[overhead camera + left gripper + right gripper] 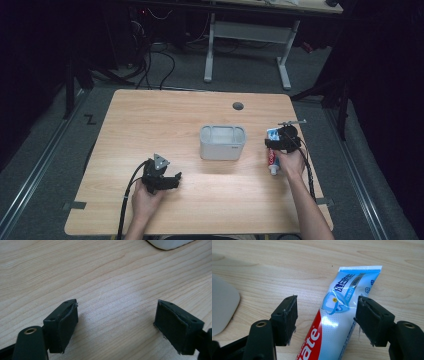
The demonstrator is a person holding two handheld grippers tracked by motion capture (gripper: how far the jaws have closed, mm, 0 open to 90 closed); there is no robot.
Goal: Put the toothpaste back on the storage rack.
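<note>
So the toothpaste tube [329, 322] is lying flat on the wooden counter [190, 115], just right of the grey plastic bin [223, 142]. The right tool [327, 320] sits right over it, jaws spread wide with the tube running up between them; the pads don't look like they're pressing on it, gap on the left side for sure. The left tool [116, 327] is well off to the left, also spread, with bare wood between its jaws.

L tool [176, 179]: jaws wide | R tool [327, 315]: jaws wide, low
</note>
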